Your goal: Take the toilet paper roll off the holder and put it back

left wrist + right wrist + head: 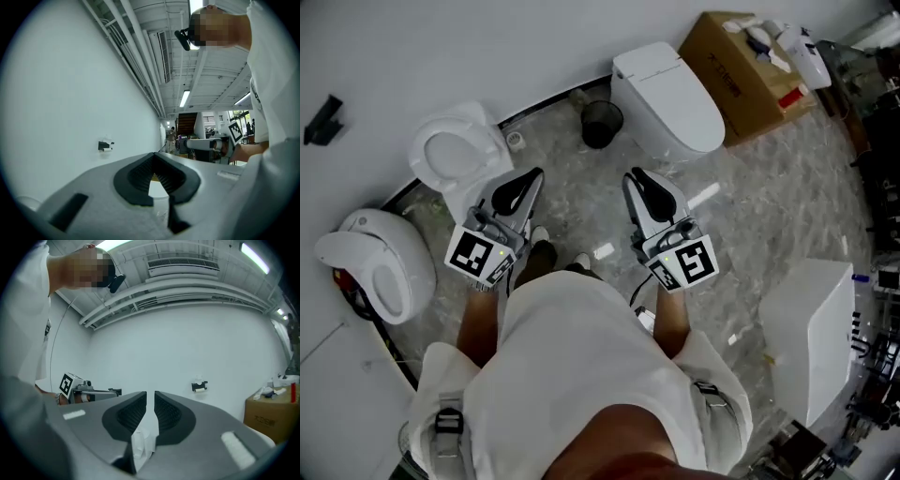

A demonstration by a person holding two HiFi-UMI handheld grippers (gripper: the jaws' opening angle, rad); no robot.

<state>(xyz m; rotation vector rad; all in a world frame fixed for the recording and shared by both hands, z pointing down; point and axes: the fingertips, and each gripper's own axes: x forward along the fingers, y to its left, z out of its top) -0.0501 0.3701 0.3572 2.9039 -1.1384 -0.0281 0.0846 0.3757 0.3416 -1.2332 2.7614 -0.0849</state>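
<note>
Pointing level, the left tongs (153, 154) sit closed and empty. The right tongs (150, 394) stand a slit apart, with a white scrap (143, 444), probably paper, between them. The toilet paper roll (198, 390) hangs on its wall holder (199, 384), well ahead. Risk: tongs arriving this narrow would knock the roll instead of gripping it.

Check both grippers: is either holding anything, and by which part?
Nothing clearly held. Left gripper is shut and empty; right gripper jaws stand slightly apart, unclear white patch low in the gap. Toilet paper roll sits on the wall holder.
</note>
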